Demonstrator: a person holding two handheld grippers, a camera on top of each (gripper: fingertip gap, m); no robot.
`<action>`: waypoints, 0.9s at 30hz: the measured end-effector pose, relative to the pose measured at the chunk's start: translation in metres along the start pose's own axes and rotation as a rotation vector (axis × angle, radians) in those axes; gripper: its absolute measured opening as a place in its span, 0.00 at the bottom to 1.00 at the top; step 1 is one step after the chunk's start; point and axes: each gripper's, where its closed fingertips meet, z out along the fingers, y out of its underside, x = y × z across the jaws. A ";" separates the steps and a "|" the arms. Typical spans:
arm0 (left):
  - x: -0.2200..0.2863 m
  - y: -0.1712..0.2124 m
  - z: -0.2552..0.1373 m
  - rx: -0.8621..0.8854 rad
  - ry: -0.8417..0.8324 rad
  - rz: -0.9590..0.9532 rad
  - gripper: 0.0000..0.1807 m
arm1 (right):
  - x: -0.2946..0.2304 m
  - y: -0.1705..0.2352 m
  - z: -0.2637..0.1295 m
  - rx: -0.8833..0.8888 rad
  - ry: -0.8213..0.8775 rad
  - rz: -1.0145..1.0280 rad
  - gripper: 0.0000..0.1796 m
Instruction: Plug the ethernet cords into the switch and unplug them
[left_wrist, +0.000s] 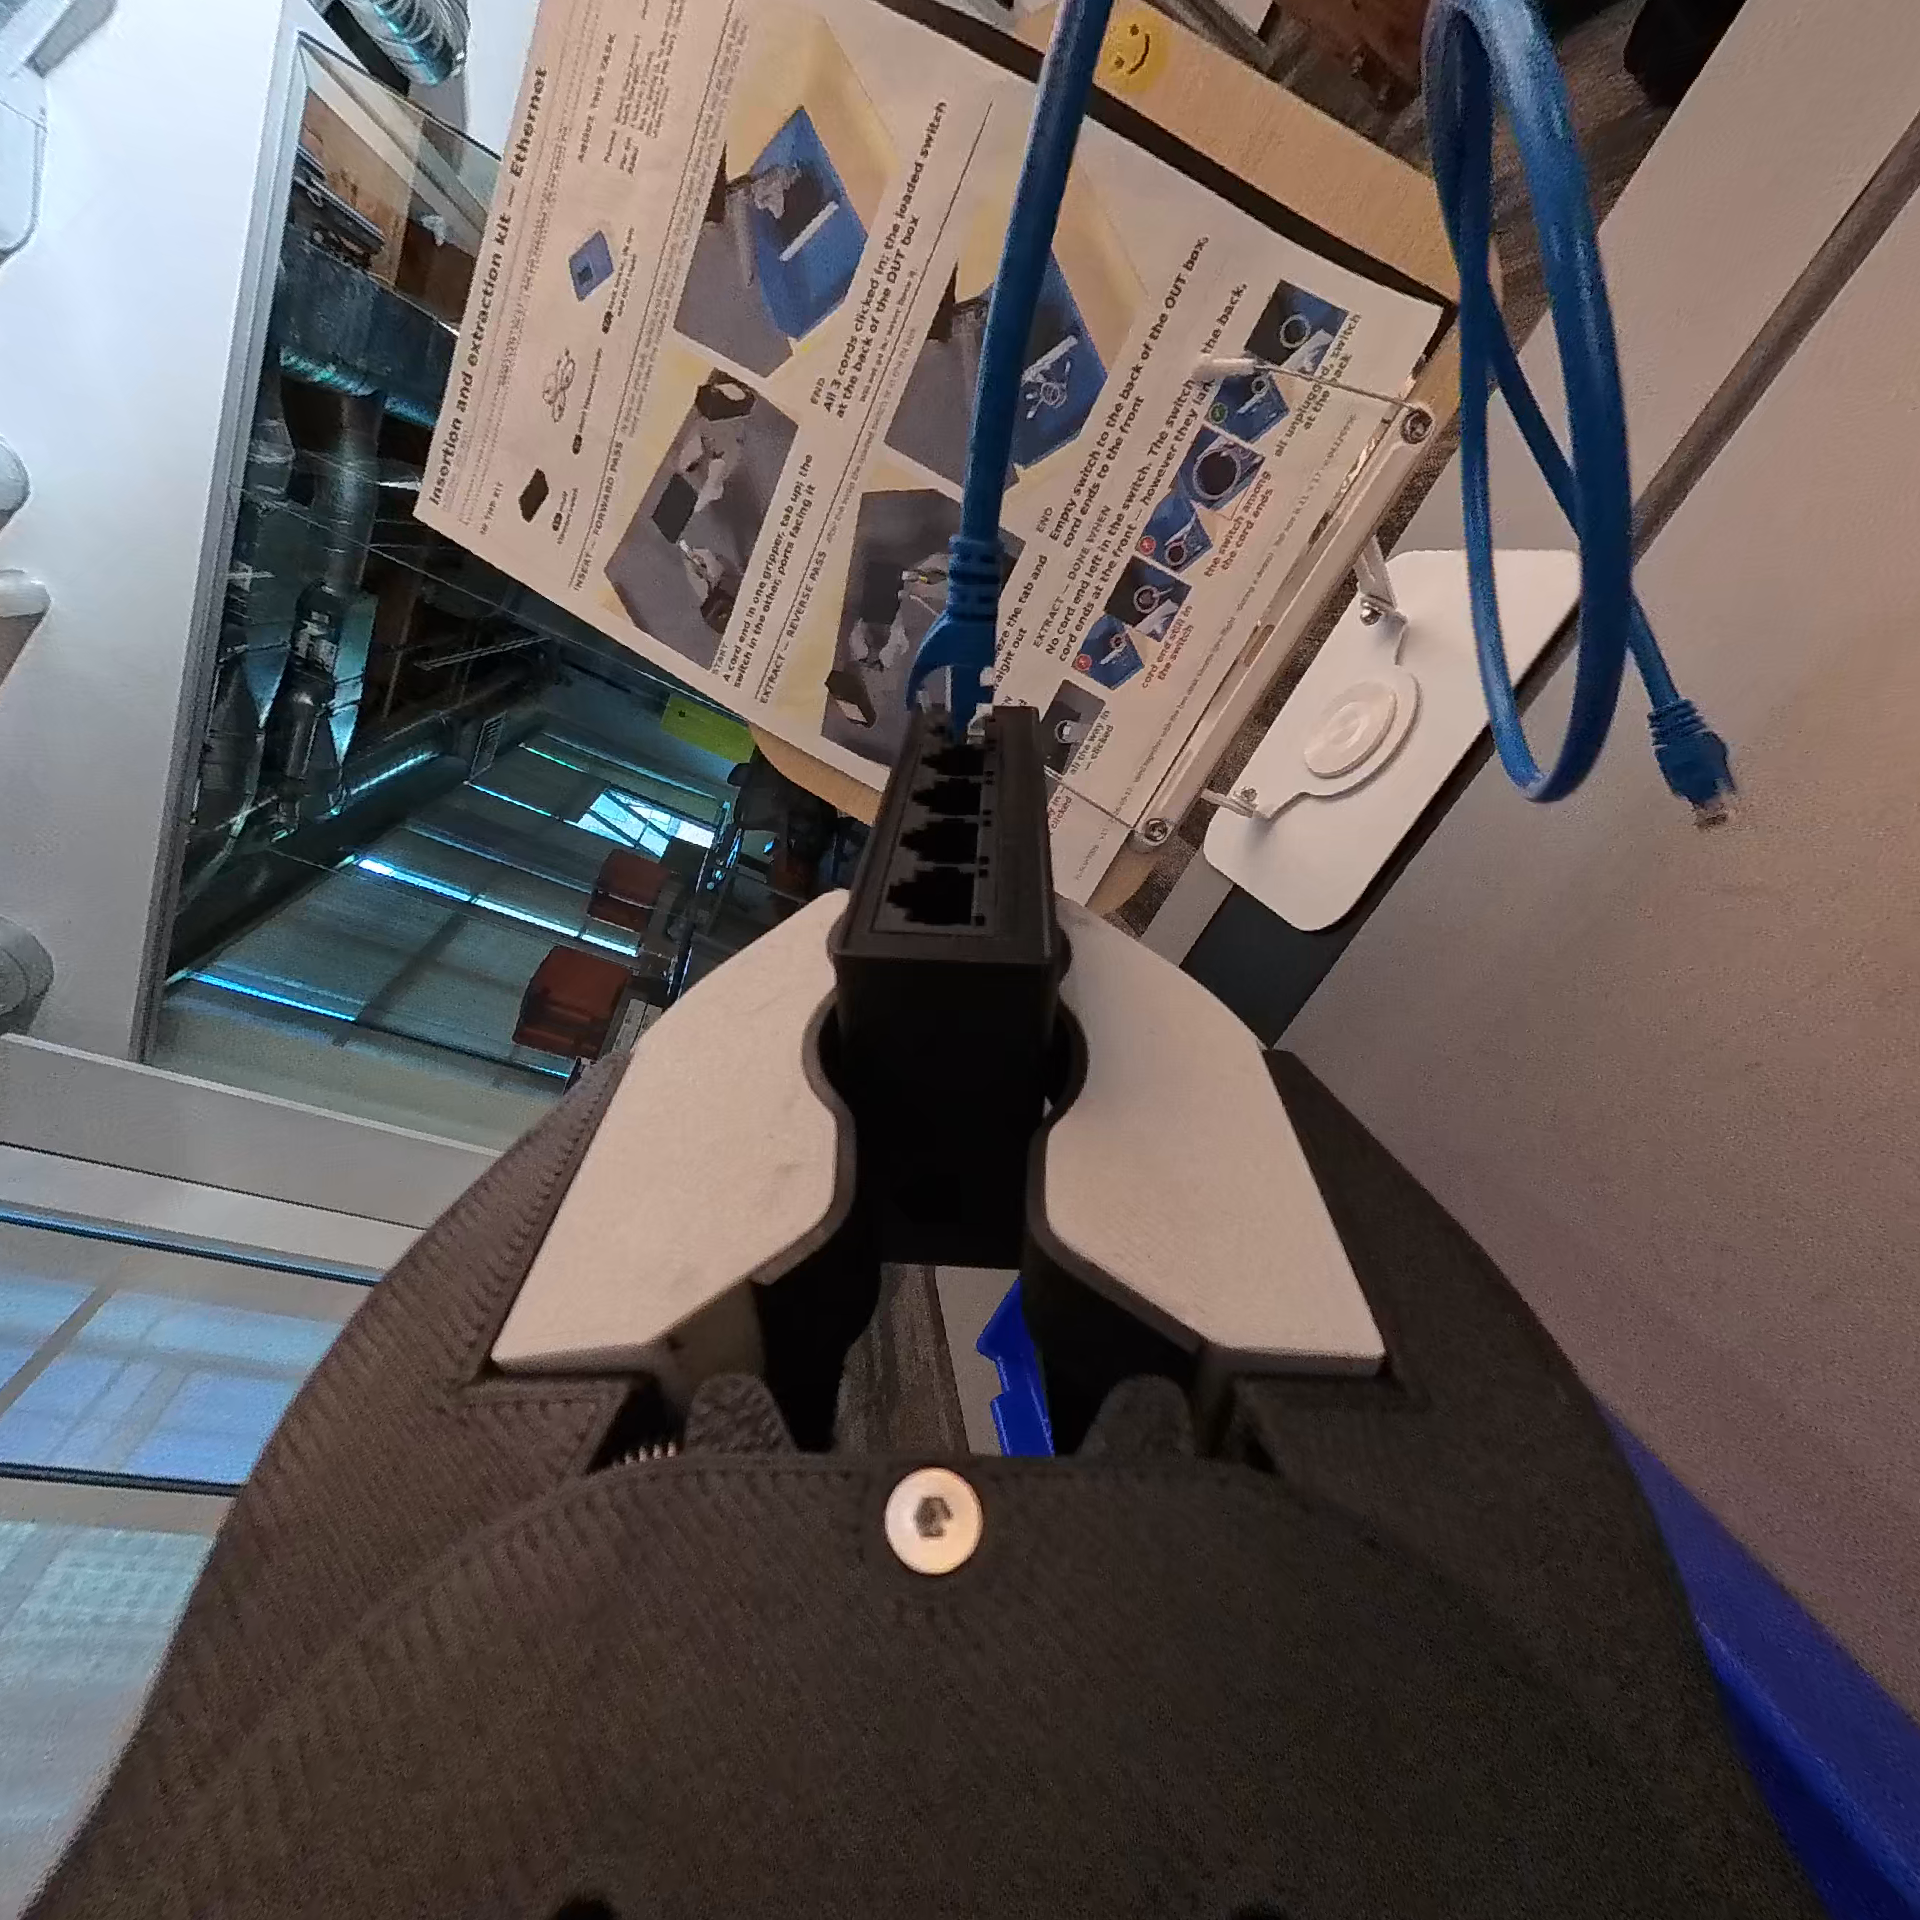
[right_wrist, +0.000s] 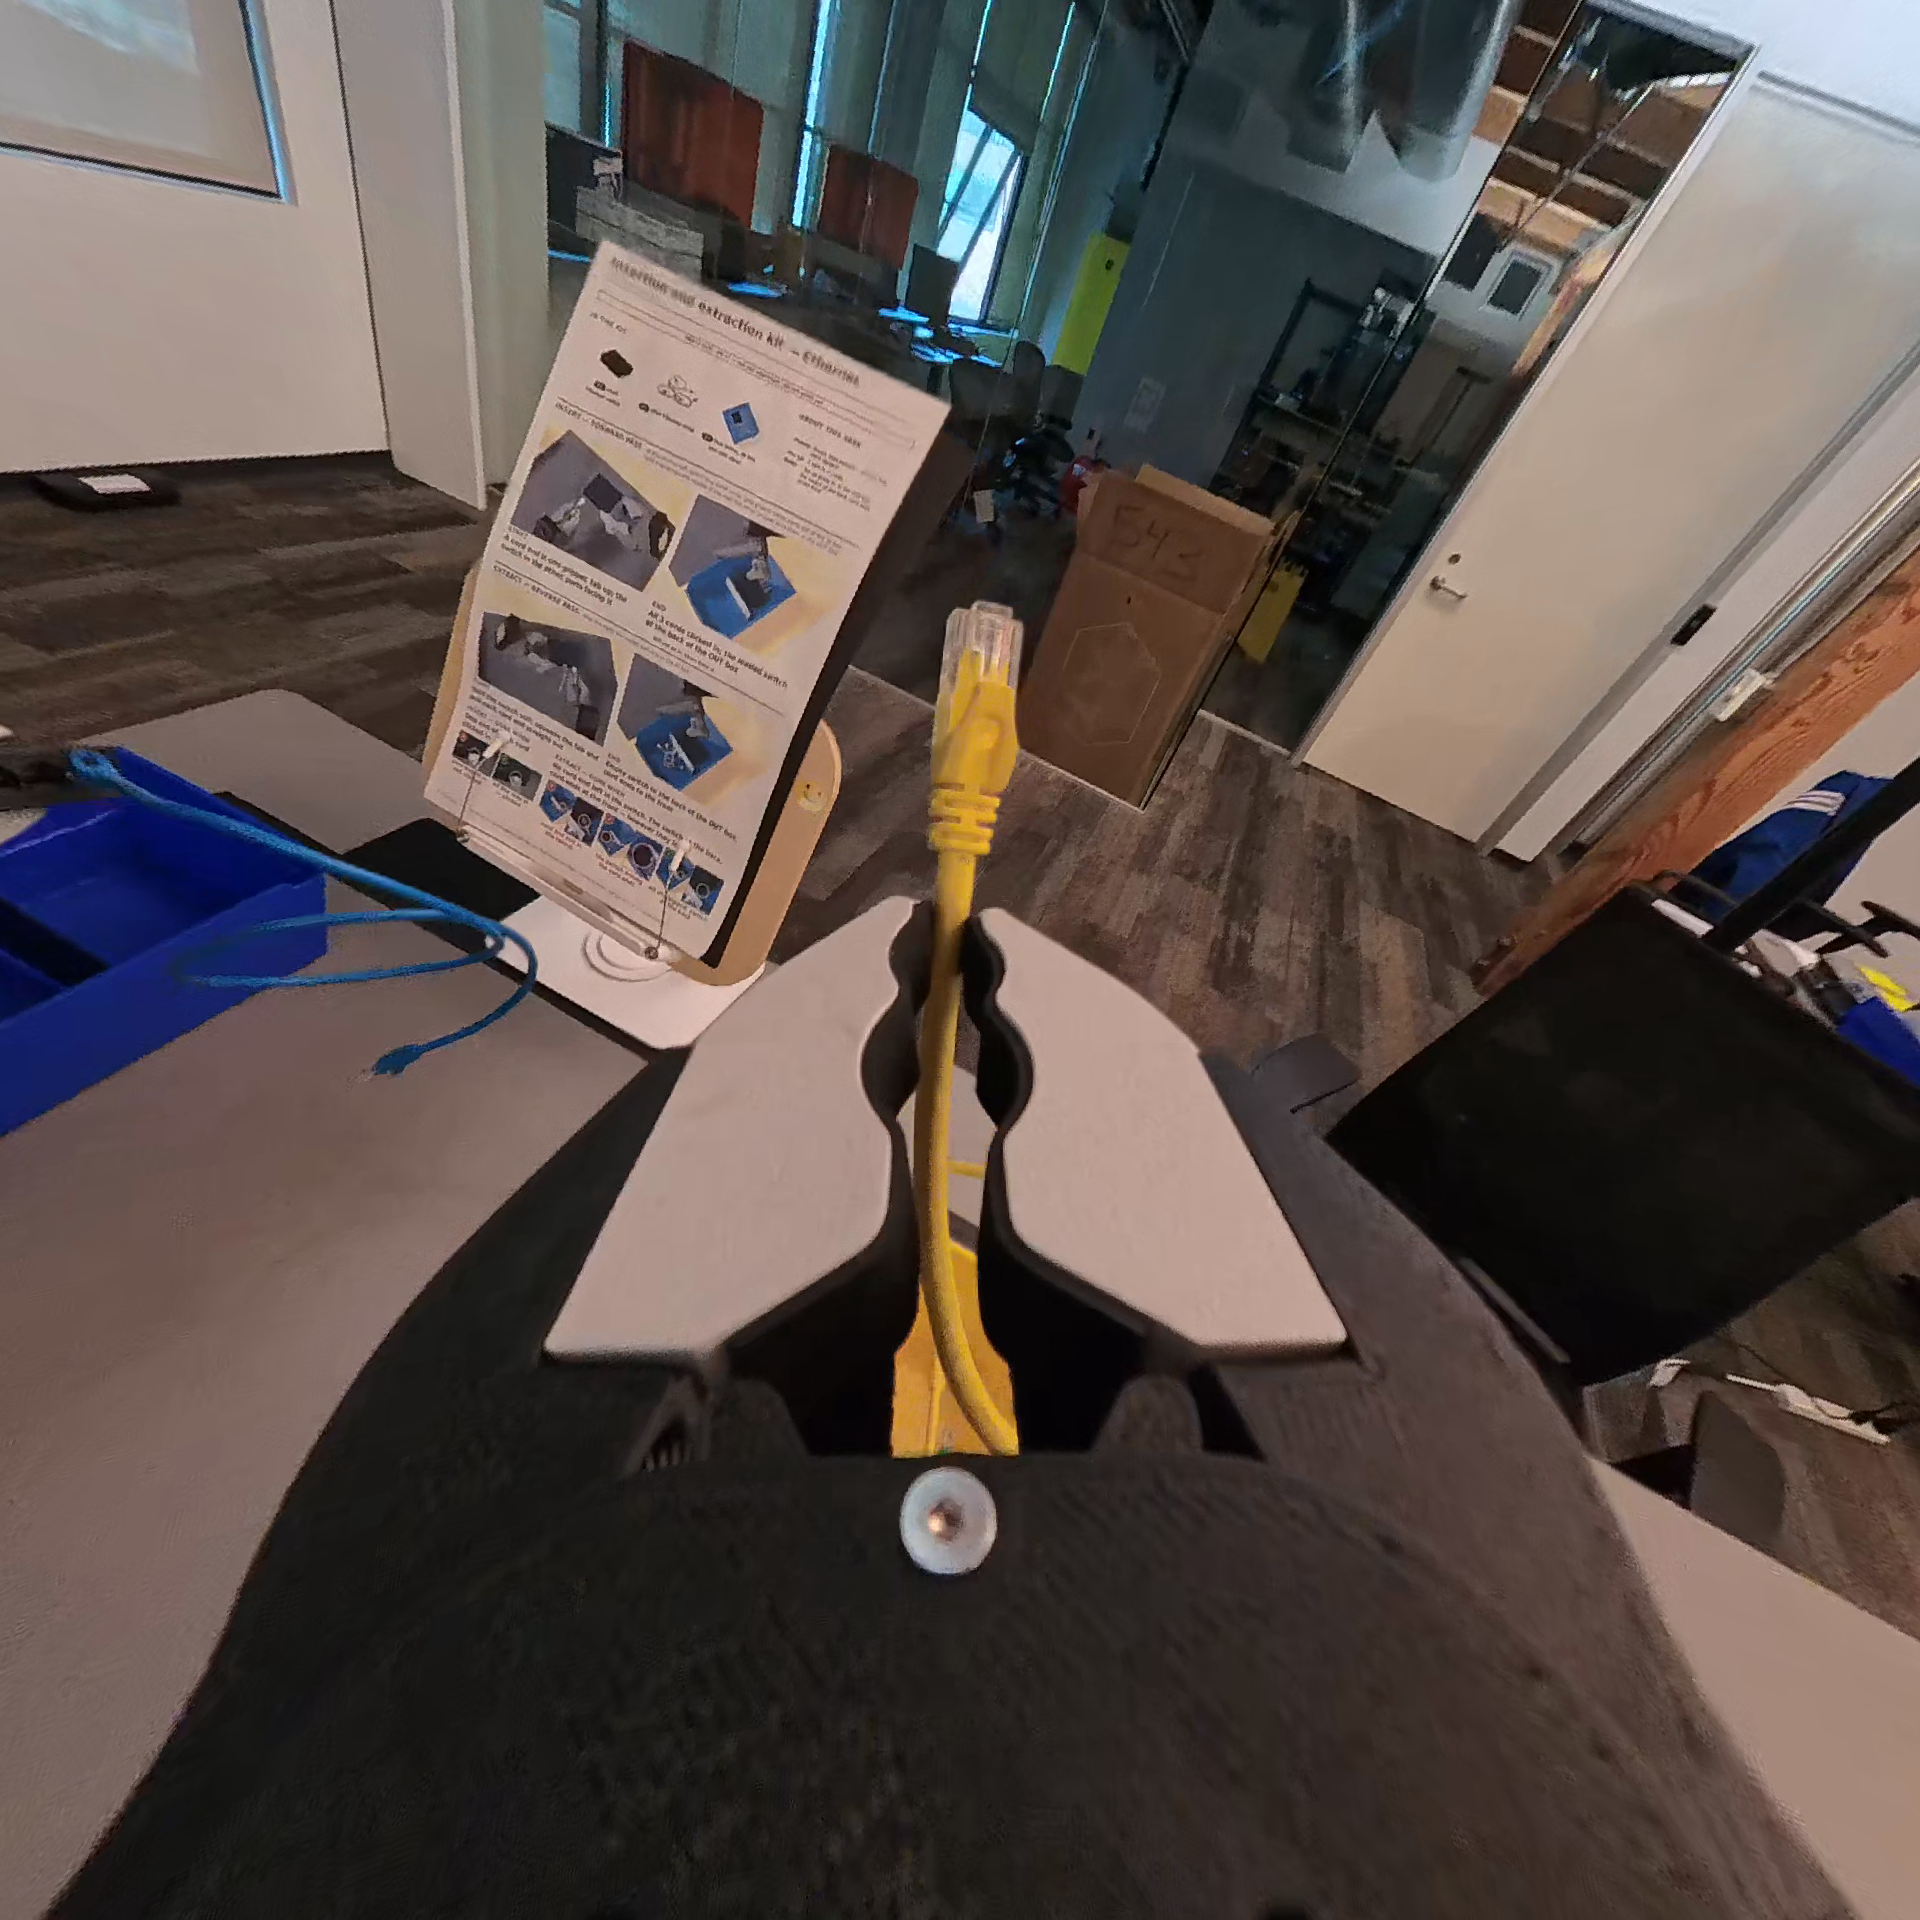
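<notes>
My left gripper is shut on a black ethernet switch, its row of ports facing up in the left wrist view. A blue ethernet cord has one plug in the farthest port; its other plug hangs loose on the right. My right gripper is shut on a yellow ethernet cord, whose clear plug sticks out past the fingertips. The blue cord also shows at the left of the right wrist view, looping over the table with a loose plug end.
A printed instruction sheet on a stand stands on the grey table. A blue bin sits at the table's left. A cardboard box, a glass wall and a black case lie beyond the table. My right fingertips sit around 50 cm from my left ones.
</notes>
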 end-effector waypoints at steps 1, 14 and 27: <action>0.000 0.000 0.000 0.000 -0.001 -0.001 0.16 | -0.001 0.006 0.002 -0.011 -0.007 0.006 0.03; 0.003 -0.003 0.000 0.002 0.005 0.011 0.16 | -0.053 0.183 0.042 -0.388 -0.165 0.015 0.04; 0.009 -0.006 0.001 0.001 0.014 0.030 0.16 | -0.149 0.419 0.082 -0.822 -0.402 0.174 0.04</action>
